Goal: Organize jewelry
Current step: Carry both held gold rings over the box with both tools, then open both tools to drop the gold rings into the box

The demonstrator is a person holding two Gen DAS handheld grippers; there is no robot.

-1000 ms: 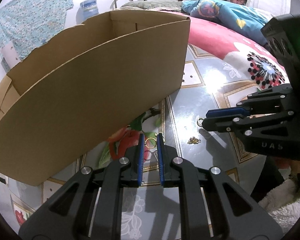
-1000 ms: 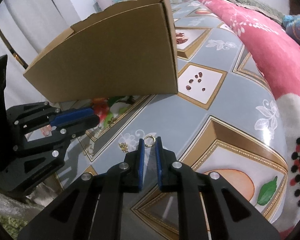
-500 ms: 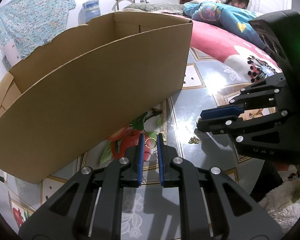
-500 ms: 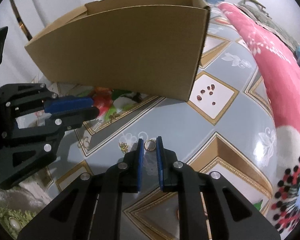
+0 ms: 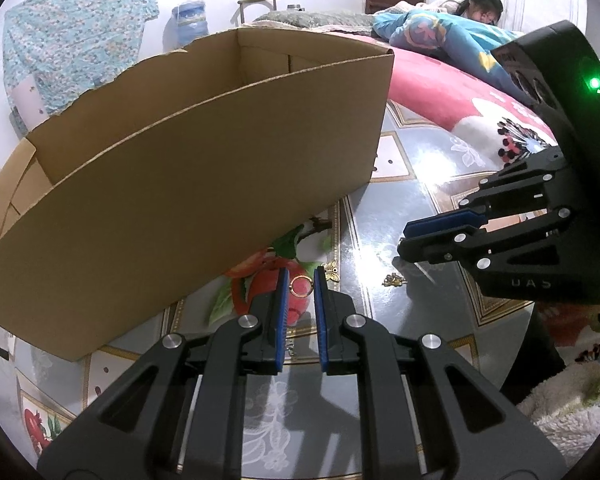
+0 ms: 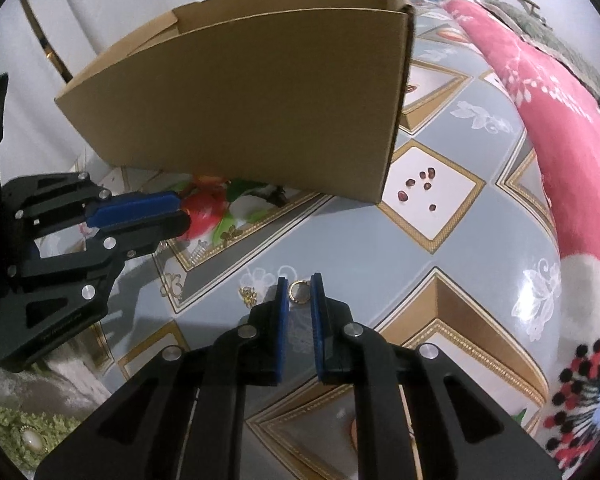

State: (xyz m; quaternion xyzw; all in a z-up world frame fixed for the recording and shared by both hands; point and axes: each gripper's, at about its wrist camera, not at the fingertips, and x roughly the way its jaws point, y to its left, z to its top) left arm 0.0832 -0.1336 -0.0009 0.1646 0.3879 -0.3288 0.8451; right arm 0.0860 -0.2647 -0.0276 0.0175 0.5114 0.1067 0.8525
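Jewelry sits in both my claws: my left gripper point(image 5: 300, 286) pinches a gold ring point(image 5: 300, 287) edge-on between its blue pads, held above the patterned table point(image 5: 384, 236), and my right gripper point(image 6: 299, 293) pinches a second gold ring point(image 6: 299, 292) the same way, its pads pressed to either side of the hoop. Just beside my left fingertips a small gold butterfly charm point(image 5: 331, 270) lies on the table, and a little farther right a gold flower-shaped piece point(image 5: 394, 279) rests near the right claw's tips. From my right wrist I see that same gold piece point(image 6: 248, 295) just left of my fingers. Beyond both claws stands an open cardboard box point(image 5: 204, 184), and behind it a pink blanket point(image 6: 572, 128) drapes the table's far side.
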